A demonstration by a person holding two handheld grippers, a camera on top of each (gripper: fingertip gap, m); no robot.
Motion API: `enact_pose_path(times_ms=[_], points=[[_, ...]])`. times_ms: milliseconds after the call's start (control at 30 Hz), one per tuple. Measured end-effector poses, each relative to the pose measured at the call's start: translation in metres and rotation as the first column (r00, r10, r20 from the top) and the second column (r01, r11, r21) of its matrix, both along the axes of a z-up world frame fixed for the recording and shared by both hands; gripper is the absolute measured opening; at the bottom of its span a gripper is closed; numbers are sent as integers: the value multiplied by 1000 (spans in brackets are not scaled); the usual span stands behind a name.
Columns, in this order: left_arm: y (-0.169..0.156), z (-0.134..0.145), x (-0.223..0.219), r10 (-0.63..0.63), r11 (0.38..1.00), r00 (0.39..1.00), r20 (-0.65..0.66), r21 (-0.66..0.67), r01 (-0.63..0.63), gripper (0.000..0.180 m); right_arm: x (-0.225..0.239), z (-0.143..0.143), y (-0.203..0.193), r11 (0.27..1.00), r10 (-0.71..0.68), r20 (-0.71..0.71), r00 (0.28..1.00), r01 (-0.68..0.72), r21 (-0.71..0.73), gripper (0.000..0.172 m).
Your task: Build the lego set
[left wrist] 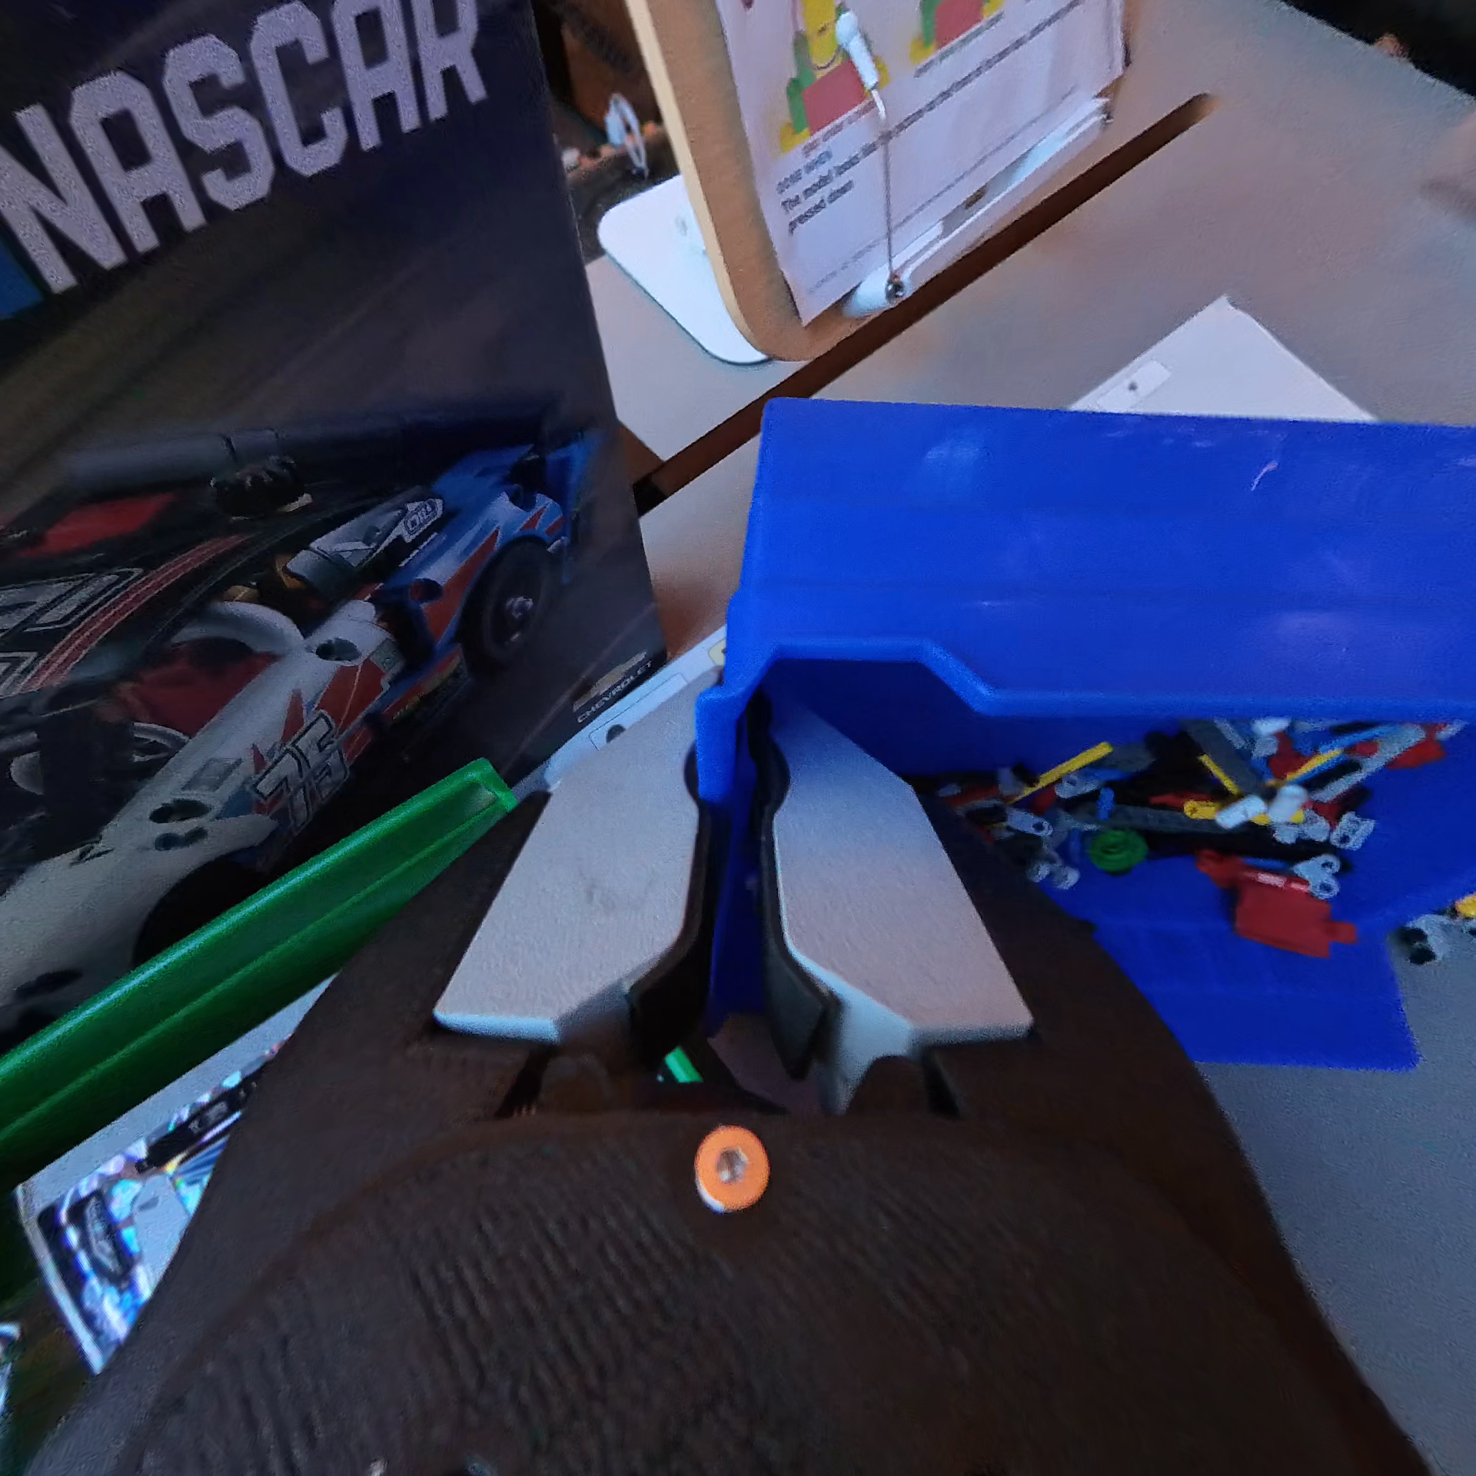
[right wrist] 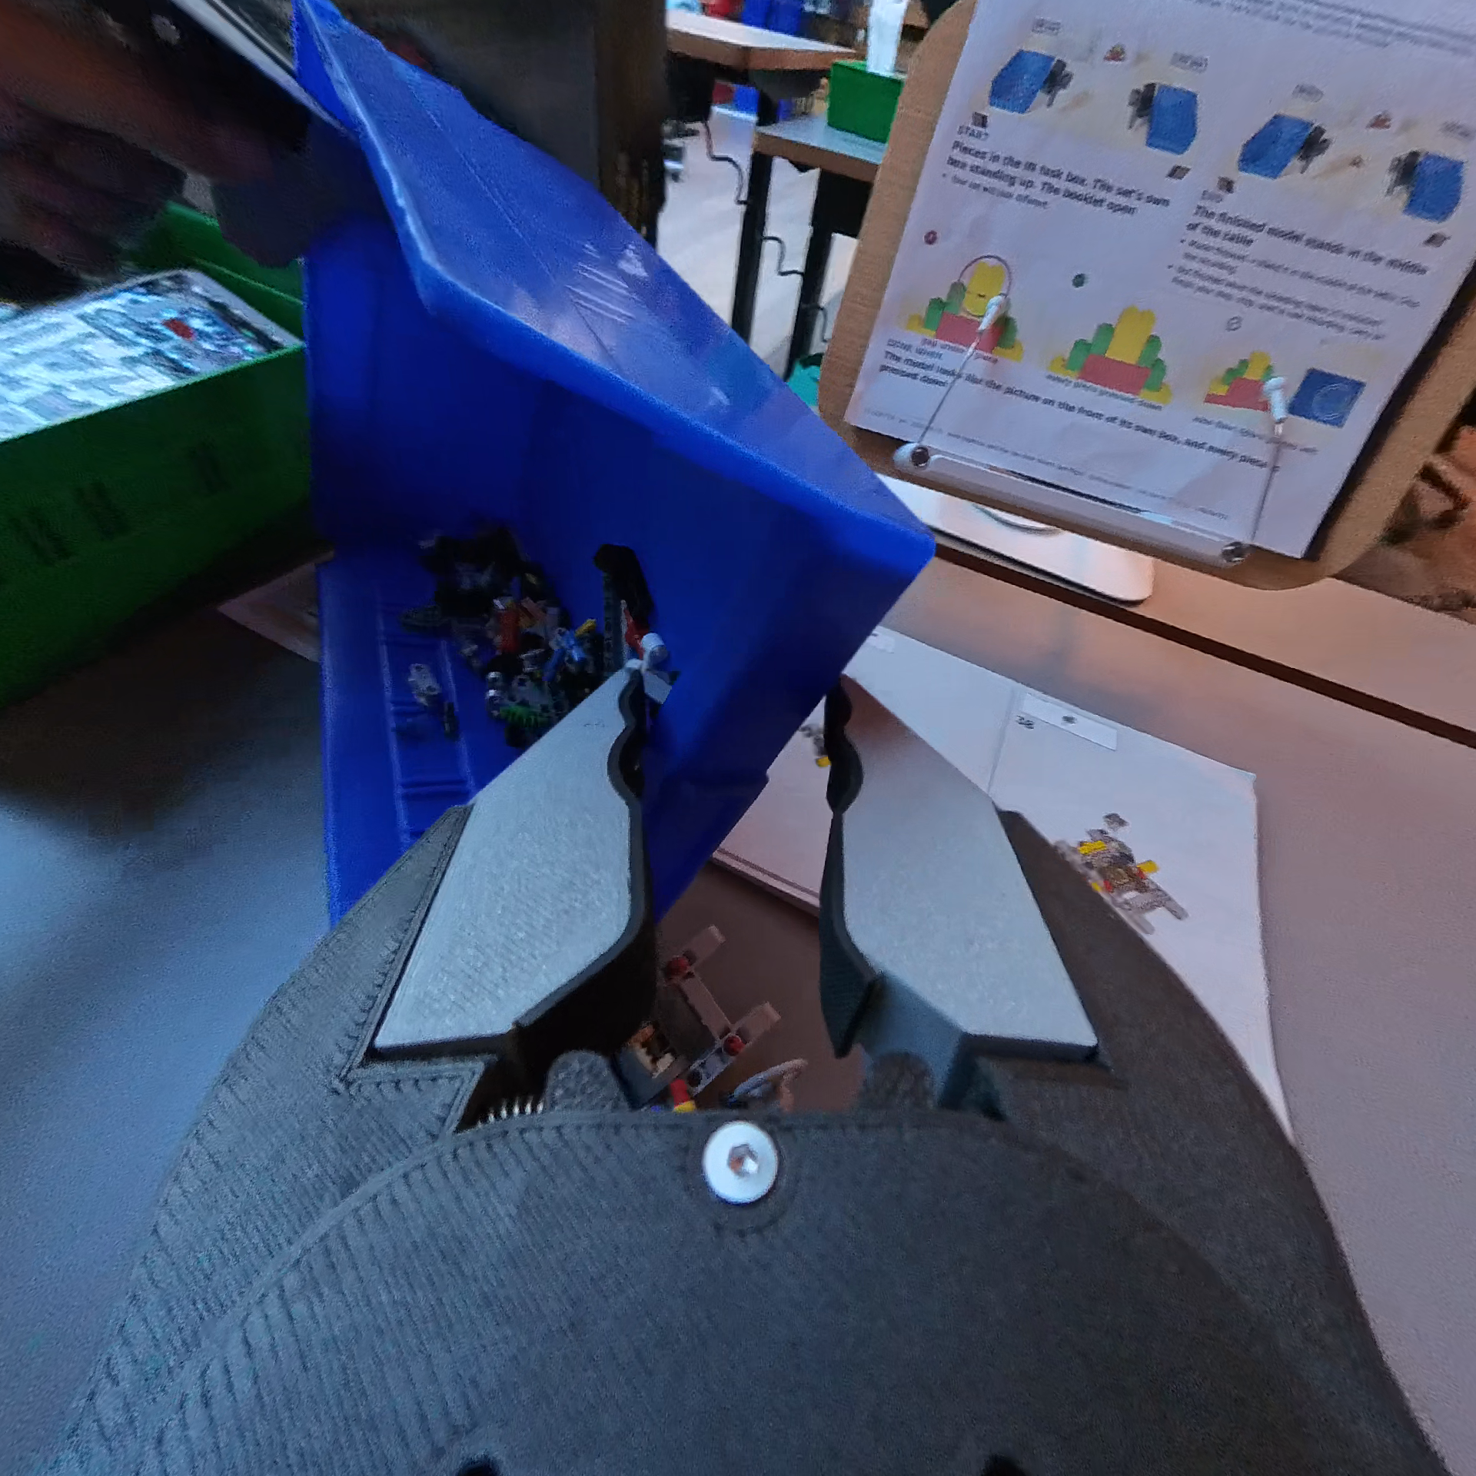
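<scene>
Pale, smooth tabletop (right wrist: 1358, 839) carries an open booklet (right wrist: 1118, 799) and a document stand (right wrist: 878, 240). Tilted above it, the blue plastic bin (left wrist: 1118, 559) spills small bricks (left wrist: 1198, 807) toward its low corner. Left gripper (left wrist: 739, 767) clamps the bin's wall; right gripper (right wrist: 735, 703) stands wide, straddling a corner without pressing.

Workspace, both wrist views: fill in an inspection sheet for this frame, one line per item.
Surface: pale table, open booklet lying flat.
Things: blue bin tilted up, small building pieces piled inside.
Clutter: green bin; car-picture box; part-built model.
Grippers: left gripper shut on the blue bin's wall; right gripper open at the bin's corner.
Cables: nothing seen.
Surroundings: instruction sheet on stand; further tables behind.
</scene>
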State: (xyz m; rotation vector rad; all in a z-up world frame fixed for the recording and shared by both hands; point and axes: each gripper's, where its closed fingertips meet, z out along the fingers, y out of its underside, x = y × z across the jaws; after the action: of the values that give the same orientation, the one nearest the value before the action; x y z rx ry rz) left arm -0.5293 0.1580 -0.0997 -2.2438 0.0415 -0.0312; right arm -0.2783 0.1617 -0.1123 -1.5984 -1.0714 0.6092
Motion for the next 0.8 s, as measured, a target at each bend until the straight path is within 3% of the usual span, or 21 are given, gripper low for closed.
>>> enact_pose_path(times_ms=[133, 400, 567, 633, 667, 800], points=[[-10, 0, 0, -62, 997, 995, -80, 35, 65, 1, 5, -8, -2, 999, 34, 24, 999, -33, -32, 44], [-19, 0, -1, -89, 992, 991, -96, 76, 96, 1, 17, -17, 1, 983, 111, -9, 994, -111, -147, 78], [-20, 1, 0, -81, 993, 992, -95, 83, 89, 1, -19, -33, -1, 928, 240, -11, 971, -232, -291, 81], [-21, 0, -1, -79, 993, 992, -95, 85, 87, 1, -31, -34, -15, 854, 356, -62, 932, -352, -383, 69], [-21, 0, -1, -75, 993, 993, -91, 86, 83, 1, -34, -33, -18, 830, 380, -88, 921, -381, -407, 71], [-20, 2, -3, -42, 995, 999, -31, 90, 45, 1, -33, -34, -23, 872, 383, -8, 924, -364, -329, 68]])
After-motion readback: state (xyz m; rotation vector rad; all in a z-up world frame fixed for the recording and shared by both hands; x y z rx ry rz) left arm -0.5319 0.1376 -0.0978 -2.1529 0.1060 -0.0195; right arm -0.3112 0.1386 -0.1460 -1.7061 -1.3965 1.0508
